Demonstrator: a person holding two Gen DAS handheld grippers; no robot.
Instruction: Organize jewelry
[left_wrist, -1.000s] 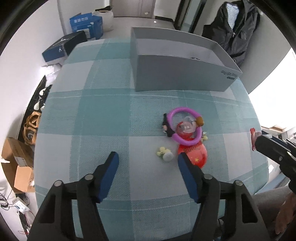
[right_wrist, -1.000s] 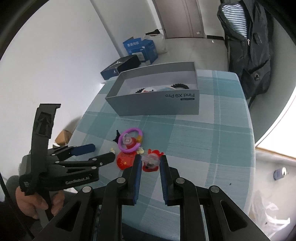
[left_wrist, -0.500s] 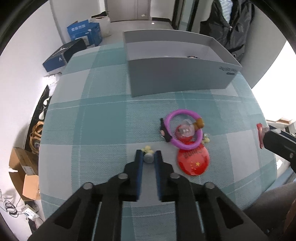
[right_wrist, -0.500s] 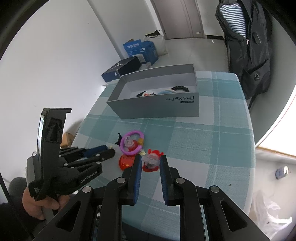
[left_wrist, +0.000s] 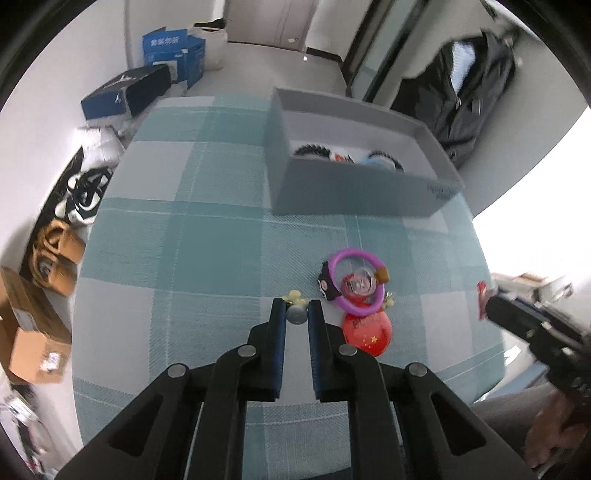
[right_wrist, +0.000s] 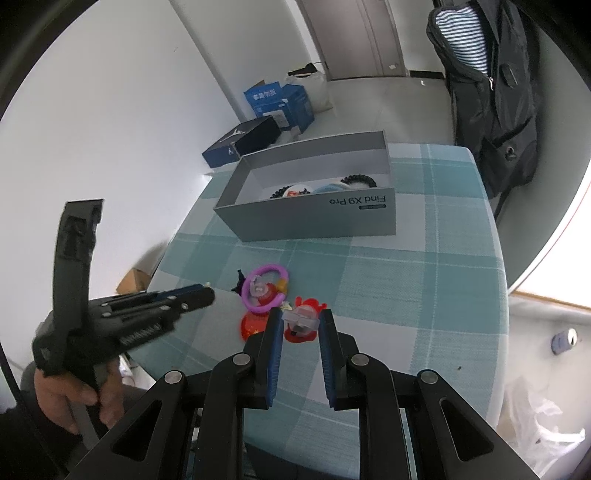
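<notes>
My left gripper (left_wrist: 297, 314) is shut on a small yellow-flower ring with a grey bead (left_wrist: 297, 314) and holds it above the checked tablecloth. My right gripper (right_wrist: 300, 320) is shut on a red ornament with a clear plastic piece (right_wrist: 301, 321). On the cloth lie a purple ring bracelet (left_wrist: 356, 282) over a clear bead charm, a black charm (left_wrist: 327, 284) and a red round badge (left_wrist: 366, 332). The grey open box (left_wrist: 354, 194) stands beyond them and holds hair ties and other pieces (right_wrist: 325, 186). The left gripper shows in the right wrist view (right_wrist: 201, 295).
The round table edge (left_wrist: 79, 332) drops off left and near. On the floor stand blue boxes (left_wrist: 173, 48), a dark shoe box (left_wrist: 125, 94), shoes and cardboard boxes (left_wrist: 33, 332). A dark jacket (right_wrist: 491, 92) hangs behind the table at the right.
My left gripper shut on the yellow-flower ring, lifted it and drew back from the table. The right gripper kept its hold on the red ornament and stayed nearly still.
</notes>
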